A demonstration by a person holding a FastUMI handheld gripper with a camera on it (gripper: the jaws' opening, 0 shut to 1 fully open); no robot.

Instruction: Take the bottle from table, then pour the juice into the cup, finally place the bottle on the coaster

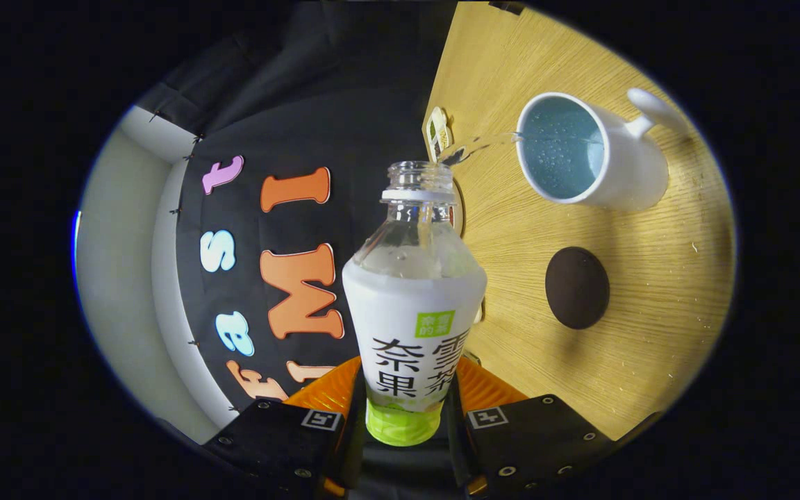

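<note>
My gripper (405, 399) is shut on the lower part of an uncapped clear bottle (414, 305) with a white and green label, one finger pressed on each side. The view is rolled sideways, so the bottle is tipped over the wooden table (650, 347). A thin clear stream (483, 144) runs from the bottle's mouth into a white mug (598, 156) with a pale blue inside, which holds some liquid. The mug's handle points away from the bottle. A dark round coaster (577, 287) lies on the table beside the mug, beyond my fingers.
A small white tag-like object (437, 132) lies at the table's edge next to the bottle's mouth. The booth's black cloth wall (344, 104) stands past that edge, with a pale wall (115, 264) behind it.
</note>
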